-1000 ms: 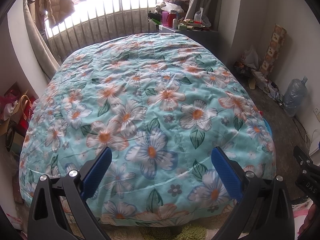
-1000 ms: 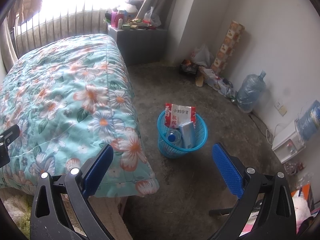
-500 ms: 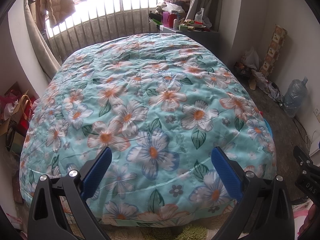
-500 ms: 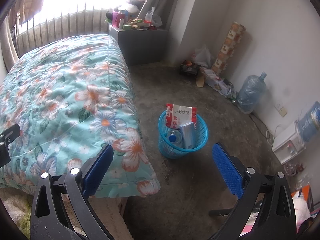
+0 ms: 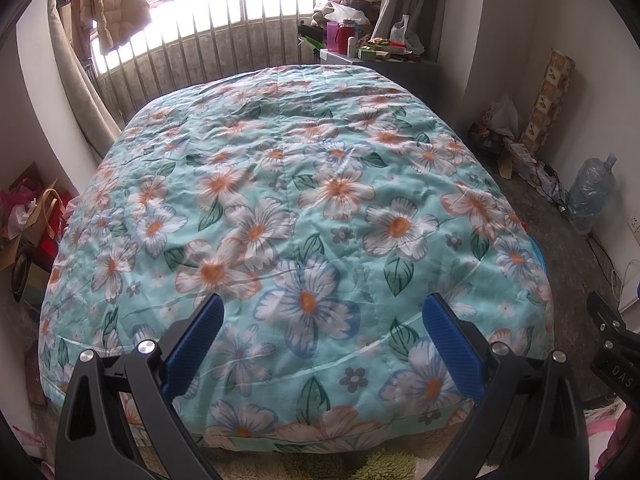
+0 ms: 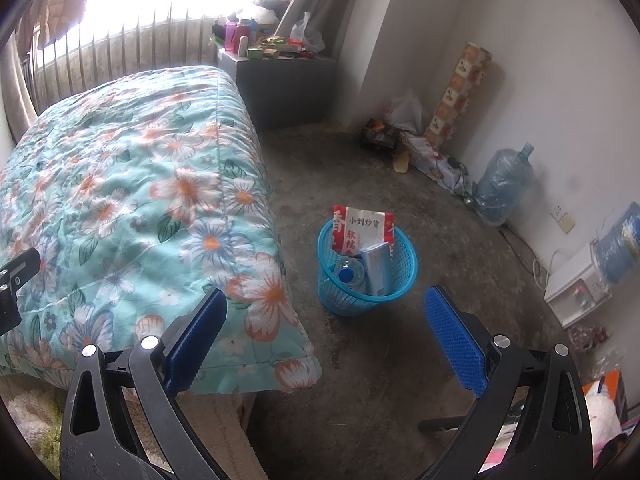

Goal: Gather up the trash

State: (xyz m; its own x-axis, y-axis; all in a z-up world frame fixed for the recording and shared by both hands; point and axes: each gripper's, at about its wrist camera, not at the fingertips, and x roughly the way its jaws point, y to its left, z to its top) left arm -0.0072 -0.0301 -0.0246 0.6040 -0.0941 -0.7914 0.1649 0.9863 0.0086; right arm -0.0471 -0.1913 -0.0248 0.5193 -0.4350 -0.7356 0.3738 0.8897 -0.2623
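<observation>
While the left gripper (image 5: 322,342) is hanging wide open and empty over the flowered quilt (image 5: 296,208), the right gripper (image 6: 326,338) is also gaping, holding nothing. To its right, the blue basket (image 6: 404,276) is standing on the floor beside the bed (easy to reach), holding a snack bag (image 6: 360,226), bottle (image 6: 348,274) and box (image 6: 378,266).

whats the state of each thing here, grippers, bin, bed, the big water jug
left gripper: open, empty, over the quilt
right gripper: open, empty, above the floor
blue basket: upright on the floor, holding trash
snack bag: standing in the basket
bottle: in the basket, cap on
quilt: spread flat, nothing on it
water jug: upright by the wall
</observation>
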